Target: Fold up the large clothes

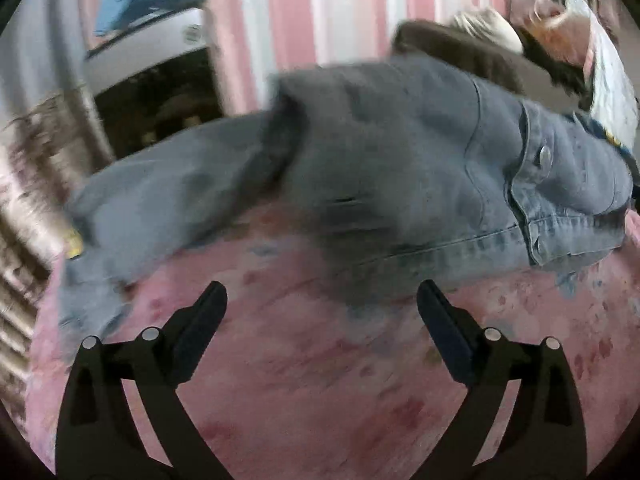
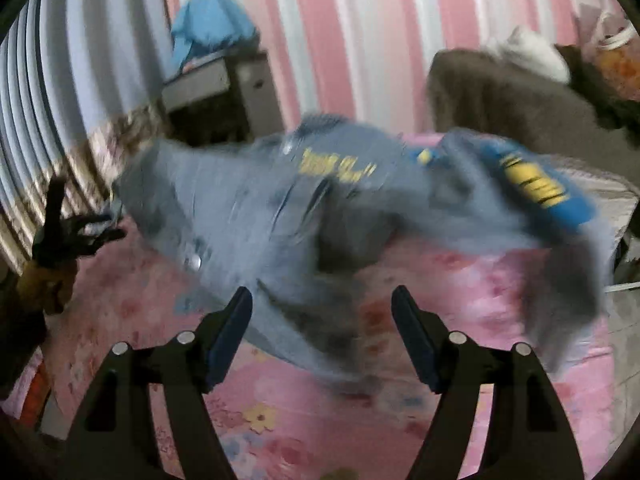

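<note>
A blue-grey denim jacket [image 1: 400,152] lies spread and rumpled across a pink flowered bedsheet [image 1: 320,380]. Its buttoned front edge is at the right and one sleeve reaches left. The left gripper [image 1: 320,284] stands wide open just short of the hem, with nothing between its fingers. In the right wrist view the jacket [image 2: 260,208] is blurred, with yellow lettering and a blue and yellow patch [image 2: 536,184] showing. The right gripper [image 2: 322,289] is open over a fold of denim, and its pads are clear of the cloth. A blurred black gripper shape [image 2: 76,232] shows at the left edge.
A brown upholstered seat [image 2: 500,96] stands behind the bed with light and dark clothes [image 1: 552,28] piled on it. A grey cabinet [image 2: 208,84] with a blue cloth [image 2: 212,28] on top is at the back left. Pink and white striped curtains [image 2: 360,20] hang behind.
</note>
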